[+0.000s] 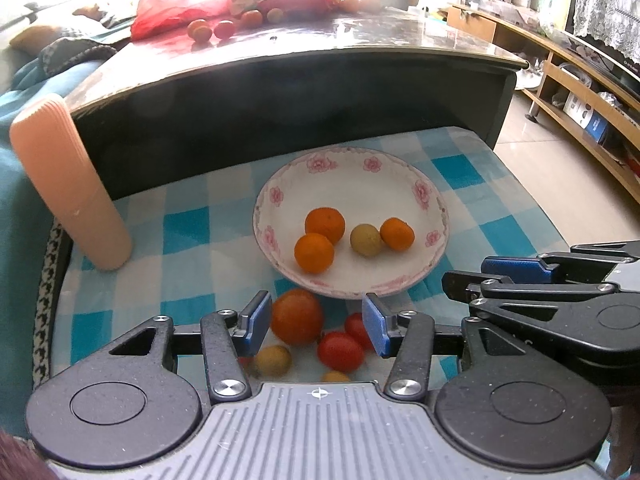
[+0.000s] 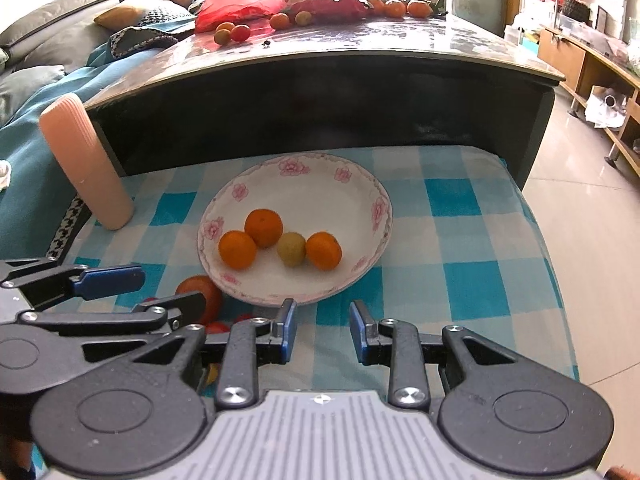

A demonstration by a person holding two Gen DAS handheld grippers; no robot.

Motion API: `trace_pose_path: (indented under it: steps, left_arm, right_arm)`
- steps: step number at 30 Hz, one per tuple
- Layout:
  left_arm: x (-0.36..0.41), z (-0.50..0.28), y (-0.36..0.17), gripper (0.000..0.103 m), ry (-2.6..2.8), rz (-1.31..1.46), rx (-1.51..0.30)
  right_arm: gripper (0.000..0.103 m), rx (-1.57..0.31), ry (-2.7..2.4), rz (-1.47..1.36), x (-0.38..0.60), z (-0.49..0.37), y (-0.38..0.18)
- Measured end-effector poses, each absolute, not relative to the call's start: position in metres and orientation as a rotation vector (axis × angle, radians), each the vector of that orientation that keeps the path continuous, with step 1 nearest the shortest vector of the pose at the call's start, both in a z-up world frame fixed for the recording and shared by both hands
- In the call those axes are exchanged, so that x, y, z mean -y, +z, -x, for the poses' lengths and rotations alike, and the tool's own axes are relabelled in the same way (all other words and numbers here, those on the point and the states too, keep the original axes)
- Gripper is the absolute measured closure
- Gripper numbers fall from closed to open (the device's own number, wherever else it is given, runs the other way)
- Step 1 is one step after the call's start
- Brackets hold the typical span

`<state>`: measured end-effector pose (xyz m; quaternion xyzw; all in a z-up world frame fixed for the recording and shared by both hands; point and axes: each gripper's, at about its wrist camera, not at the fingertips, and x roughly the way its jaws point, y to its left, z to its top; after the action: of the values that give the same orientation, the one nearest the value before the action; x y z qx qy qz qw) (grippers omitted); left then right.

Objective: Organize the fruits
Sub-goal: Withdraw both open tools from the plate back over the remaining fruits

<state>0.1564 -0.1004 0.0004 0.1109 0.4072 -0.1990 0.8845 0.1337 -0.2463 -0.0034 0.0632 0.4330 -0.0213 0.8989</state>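
Note:
A white plate (image 1: 400, 184) with pink flowers rests on a blue checked cloth. It holds three oranges (image 1: 325, 224) and one yellow-green fruit (image 1: 365, 240). In front of the plate lie a large orange (image 1: 297, 317), two red tomatoes (image 1: 340, 351) and a small yellowish fruit (image 1: 273, 360). My left gripper (image 1: 316, 322) stands open above these loose fruits, holding nothing. My right gripper (image 2: 322, 330) is open over bare cloth just before the plate's (image 2: 312, 184) near rim. Each gripper shows in the other's view.
A ribbed peach-coloured cylinder (image 1: 68, 184) leans at the cloth's left. A dark table (image 1: 280, 92) rises behind the plate, with a red bag (image 1: 176, 8), a can and more fruits on top. A sofa is on the left, wooden shelves and tiled floor on the right.

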Motion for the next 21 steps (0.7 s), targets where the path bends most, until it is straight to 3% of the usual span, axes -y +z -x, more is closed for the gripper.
trace_pose_path:
  steps: [21]
  left_arm:
    - [0.077,-0.132,-0.006,0.047,-0.409,-0.261,-0.876]
  right_arm:
    - [0.058,-0.930,0.032,-0.093,0.219,-0.113,-0.011]
